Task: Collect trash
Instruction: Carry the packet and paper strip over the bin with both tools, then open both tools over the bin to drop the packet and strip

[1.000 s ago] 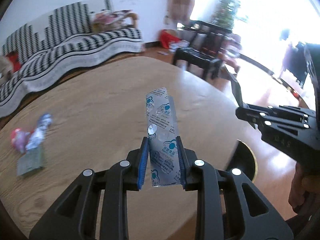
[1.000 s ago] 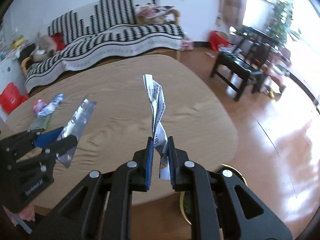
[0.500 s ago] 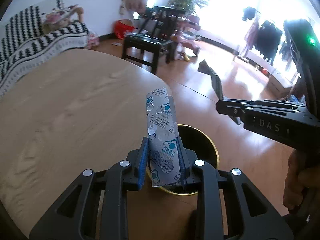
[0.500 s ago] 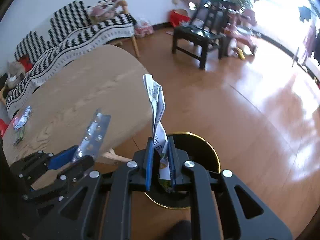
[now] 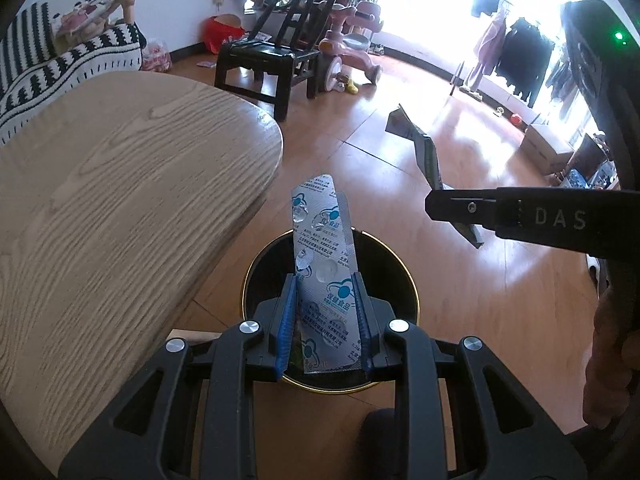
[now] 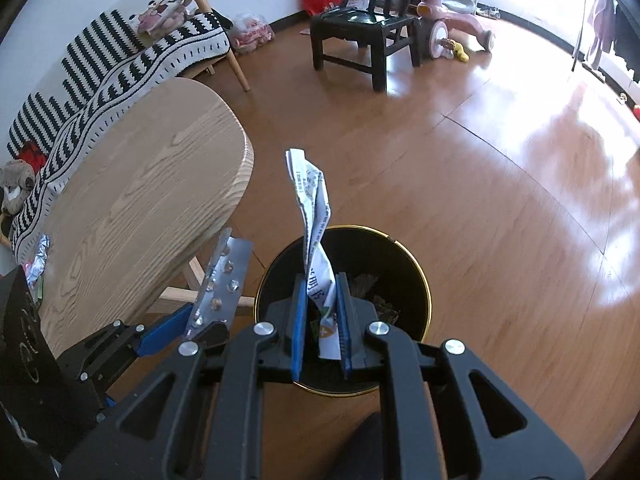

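My left gripper (image 5: 325,280) is shut on a silver blister pack (image 5: 320,236) with blue print, which stands upright between the blue pads. It hangs over a black bin with a gold rim (image 5: 249,280) on the floor beside the wooden table (image 5: 120,200). My right gripper (image 6: 322,280) is shut on a crumpled white printed paper (image 6: 312,208) above the same bin (image 6: 425,280), which holds some scraps. In the right wrist view the left gripper (image 6: 200,324) and its blister pack (image 6: 222,276) sit just left of the bin. Several wrappers (image 6: 38,258) lie on the table's far left.
A dark wooden chair (image 5: 272,56) and a pink tricycle (image 5: 348,44) stand on the wood floor beyond the bin. A striped sofa (image 6: 120,48) runs behind the table (image 6: 140,200). A hand (image 5: 612,360) grips the right tool at the left wrist view's right edge.
Both grippers have swung off the tabletop to the right and lower, ending over the bin on the floor. Each still grips its piece of trash.
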Available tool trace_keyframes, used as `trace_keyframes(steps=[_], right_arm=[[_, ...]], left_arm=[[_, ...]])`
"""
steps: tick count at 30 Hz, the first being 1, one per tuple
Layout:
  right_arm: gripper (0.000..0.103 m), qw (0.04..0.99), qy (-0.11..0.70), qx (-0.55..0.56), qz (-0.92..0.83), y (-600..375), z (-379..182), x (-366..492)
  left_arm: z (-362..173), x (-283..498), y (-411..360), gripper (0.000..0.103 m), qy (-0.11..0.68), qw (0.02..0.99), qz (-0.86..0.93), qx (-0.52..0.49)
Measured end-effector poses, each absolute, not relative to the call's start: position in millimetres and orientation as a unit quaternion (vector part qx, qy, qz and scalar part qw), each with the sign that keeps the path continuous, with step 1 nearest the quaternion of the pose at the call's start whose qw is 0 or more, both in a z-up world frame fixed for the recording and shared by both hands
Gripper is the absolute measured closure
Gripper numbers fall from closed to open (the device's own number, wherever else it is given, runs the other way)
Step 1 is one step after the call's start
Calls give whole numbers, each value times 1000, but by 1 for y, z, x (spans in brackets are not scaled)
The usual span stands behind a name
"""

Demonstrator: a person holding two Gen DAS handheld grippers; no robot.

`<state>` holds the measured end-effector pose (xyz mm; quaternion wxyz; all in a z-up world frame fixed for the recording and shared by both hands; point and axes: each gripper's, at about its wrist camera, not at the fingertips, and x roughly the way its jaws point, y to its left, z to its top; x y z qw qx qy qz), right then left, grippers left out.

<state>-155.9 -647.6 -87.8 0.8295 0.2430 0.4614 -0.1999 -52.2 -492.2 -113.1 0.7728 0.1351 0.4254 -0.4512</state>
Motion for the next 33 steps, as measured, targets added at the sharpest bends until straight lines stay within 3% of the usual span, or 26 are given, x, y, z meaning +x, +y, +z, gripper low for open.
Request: trace_keyframes(steps=[23, 25, 26, 27, 33], right_arm=[[88, 824, 464, 251, -206, -655, -91, -153], [79, 823, 464, 252, -210, -656, -91, -153], [55, 823, 463, 253, -211, -657, -91, -154], [32, 823, 461, 254, -213, -658, -91, -155], [29, 832, 443, 251, -221, -658, -81, -159]], left_arm=[[-120, -51, -498, 77, 436, 768, -450, 131], [-121, -52, -499, 67, 438, 767, -450, 131], [-121, -52, -499, 60, 438, 768, -449, 130], [-120, -52, -500, 46, 436, 770, -448, 130], [-116, -54, -499, 41, 426, 774, -450, 126]])
